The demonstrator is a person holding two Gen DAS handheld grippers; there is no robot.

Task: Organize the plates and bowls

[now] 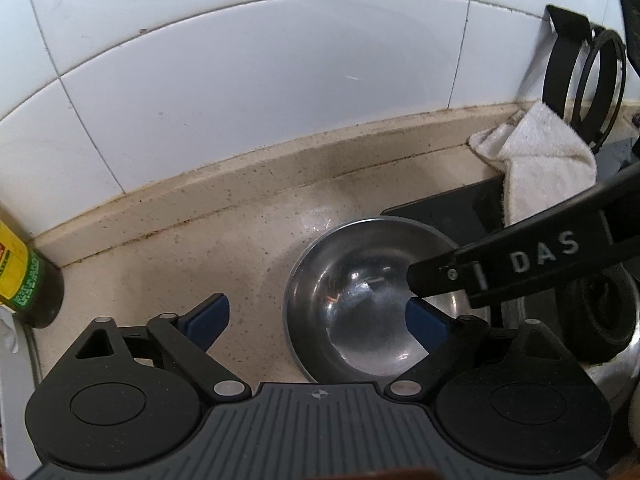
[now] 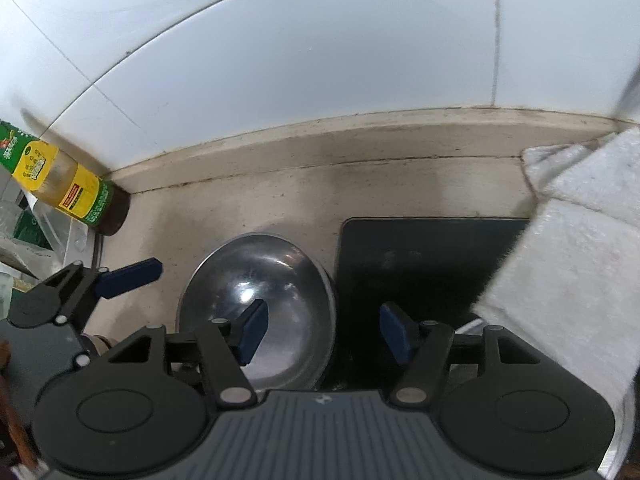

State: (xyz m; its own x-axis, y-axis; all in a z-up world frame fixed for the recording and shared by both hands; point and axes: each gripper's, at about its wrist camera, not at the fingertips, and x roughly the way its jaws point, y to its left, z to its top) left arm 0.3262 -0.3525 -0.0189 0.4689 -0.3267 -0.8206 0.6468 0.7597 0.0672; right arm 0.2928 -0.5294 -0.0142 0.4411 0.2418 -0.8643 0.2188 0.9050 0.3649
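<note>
A steel bowl (image 1: 360,300) sits upright on the speckled beige tabletop (image 1: 180,248) beside a white tiled wall (image 1: 240,80), with both grippers poised over it. The left gripper (image 1: 316,316) stands with its jaws spread wide and released: the rim of the bowl nearest the camera lies between them, one blue pad (image 1: 426,326) over the bowl's inside and the other out over bare tabletop, neither seen pressing on metal. The right gripper (image 2: 324,332) is half spread and straddles the bowl's far-side rim, one pad inside, the other outside over a dark flat mat (image 2: 420,256); whether those pads touch the rim cannot be made out, and nothing is seen clamped. In the left wrist view a black finger marked "DAS" (image 1: 532,260) of the right gripper crosses in front of the bowl and hides part of its rim.

The bowl (image 2: 272,280) holds nothing but reflections. Beyond the right gripper's outer jaw a white cloth (image 2: 568,260) drapes over something hidden beneath it and is cut off by the frame. A yellow-and-green labelled bottle (image 2: 68,184) stands well outside the left gripper's jaws, its top out of frame. A black rack (image 1: 580,80) by the wall and a dark round object (image 1: 600,316) at the edge are hard to identify.
</note>
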